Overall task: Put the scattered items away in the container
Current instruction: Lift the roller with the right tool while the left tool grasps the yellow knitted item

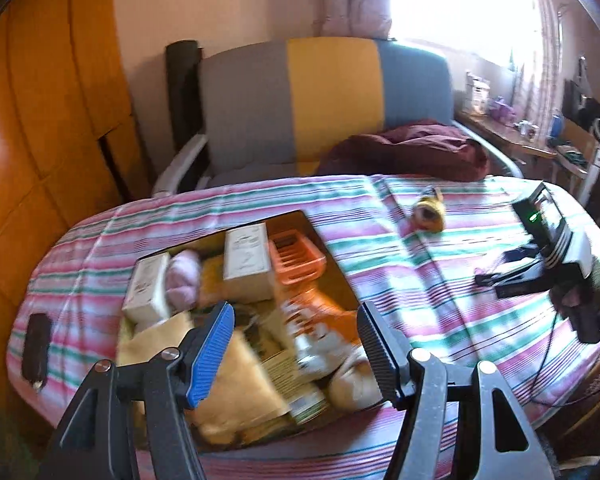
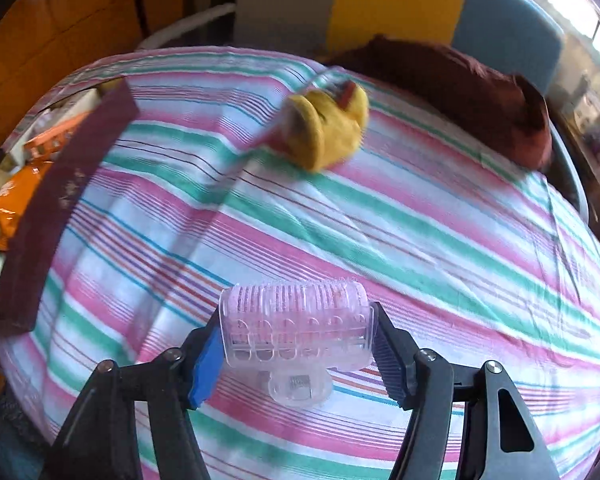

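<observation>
A dark cardboard box (image 1: 342, 276) lies on the striped bed, full of small cartons, a pink plush, an orange basket (image 1: 298, 258) and an orange packet. My left gripper (image 1: 296, 350) is open and empty just above its near half. My right gripper (image 2: 298, 348) is shut on a clear pink hair roller (image 2: 296, 332), held above the bed to the right of the box, whose maroon wall (image 2: 64, 196) shows at left. A yellow plush toy (image 2: 328, 128) lies on the bed beyond; it also shows in the left wrist view (image 1: 430, 214). The right gripper appears at the right edge there (image 1: 556, 256).
A maroon cloth (image 1: 412, 152) lies at the head of the bed before a grey, yellow and blue chair (image 1: 324, 96). A dark flat object (image 1: 36, 344) lies on the bed's left edge. Wooden cupboards (image 1: 40, 120) stand at left, a cluttered desk (image 1: 532, 136) at right.
</observation>
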Action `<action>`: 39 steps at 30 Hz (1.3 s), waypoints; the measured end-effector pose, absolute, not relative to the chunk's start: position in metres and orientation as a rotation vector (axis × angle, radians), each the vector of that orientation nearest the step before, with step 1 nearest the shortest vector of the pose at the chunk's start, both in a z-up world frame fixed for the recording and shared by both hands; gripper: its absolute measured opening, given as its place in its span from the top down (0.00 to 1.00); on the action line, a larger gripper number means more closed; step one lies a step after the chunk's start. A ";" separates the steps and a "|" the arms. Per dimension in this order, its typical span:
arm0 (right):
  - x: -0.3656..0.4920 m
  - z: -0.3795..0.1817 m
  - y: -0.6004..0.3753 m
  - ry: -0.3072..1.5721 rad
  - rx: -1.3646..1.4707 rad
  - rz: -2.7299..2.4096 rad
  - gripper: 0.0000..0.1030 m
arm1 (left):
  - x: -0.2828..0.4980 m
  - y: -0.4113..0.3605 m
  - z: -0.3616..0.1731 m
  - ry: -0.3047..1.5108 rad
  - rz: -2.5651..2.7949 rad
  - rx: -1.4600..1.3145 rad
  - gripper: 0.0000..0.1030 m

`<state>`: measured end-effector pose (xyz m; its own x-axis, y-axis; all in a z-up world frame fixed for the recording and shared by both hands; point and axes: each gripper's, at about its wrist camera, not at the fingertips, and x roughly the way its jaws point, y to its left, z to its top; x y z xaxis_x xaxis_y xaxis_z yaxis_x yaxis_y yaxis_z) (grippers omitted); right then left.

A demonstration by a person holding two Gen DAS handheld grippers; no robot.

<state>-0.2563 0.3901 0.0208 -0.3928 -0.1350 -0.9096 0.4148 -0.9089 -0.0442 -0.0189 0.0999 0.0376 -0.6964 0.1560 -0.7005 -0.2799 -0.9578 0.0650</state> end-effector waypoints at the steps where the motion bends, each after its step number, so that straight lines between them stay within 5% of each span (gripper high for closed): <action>1: -0.257 0.019 0.390 0.385 1.501 -2.346 0.35 | -0.024 0.106 0.038 0.235 2.659 -1.094 0.37; 39: -0.264 0.021 0.419 0.129 1.632 -2.331 0.33 | -0.228 0.327 -0.038 0.276 2.213 -1.355 0.37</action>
